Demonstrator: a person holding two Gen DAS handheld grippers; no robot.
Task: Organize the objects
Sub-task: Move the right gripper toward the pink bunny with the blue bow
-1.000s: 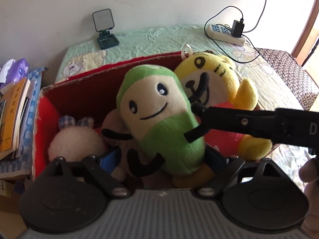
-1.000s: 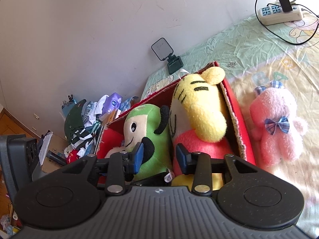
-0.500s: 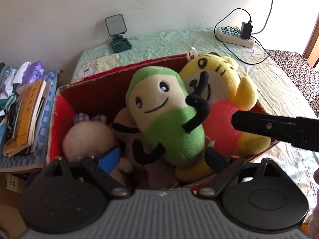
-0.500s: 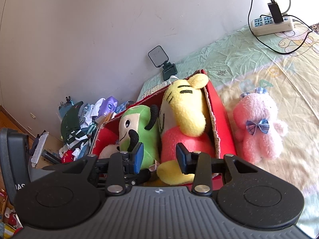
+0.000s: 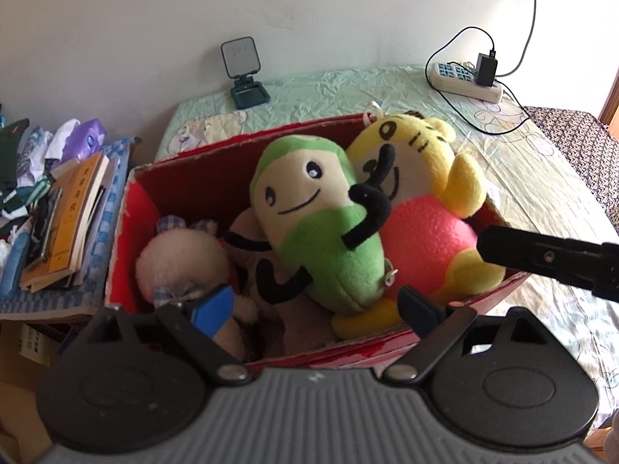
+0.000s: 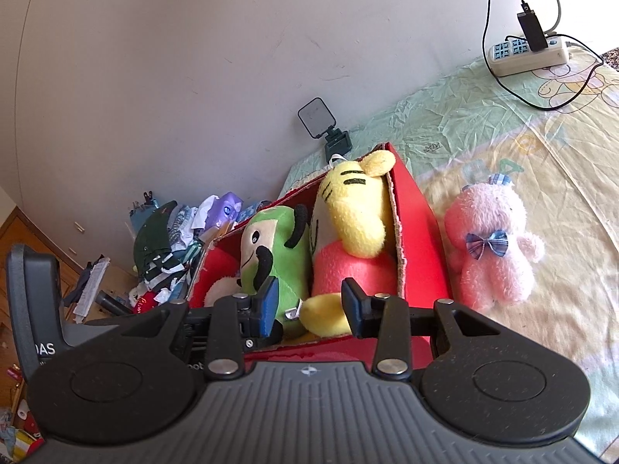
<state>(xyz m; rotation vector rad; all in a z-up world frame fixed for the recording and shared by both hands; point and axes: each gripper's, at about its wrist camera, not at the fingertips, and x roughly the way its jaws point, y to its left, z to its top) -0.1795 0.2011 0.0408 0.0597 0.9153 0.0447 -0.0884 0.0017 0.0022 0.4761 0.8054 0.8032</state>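
- so the red box (image 5: 185, 162) is pretty much stuffed: green plush (image 5: 321, 232) in the middle of the left wrist view, yellow tiger plush (image 5: 418, 193) squeezed in to its right, and a white fluffy toy (image 5: 182, 263) down in the lower left of the box
- what's left imo: the pink bear (image 6: 491, 243) is outside the box, sitting on the bedsheet (image 6: 541, 147) right of centre in the right wrist view, just beside the red wall
- left gripper (image 5: 317, 309) has its jaws spread wide, nothing in them, hovering over the near edge of the box
- right gripper (image 6: 309, 305) jaws are narrower but also empty, nothing pinched between the pads
- books (image 5: 73, 216) and clutter at the far left look untouched, can't tell if they count
- I'd call it mostly done, one toy to go
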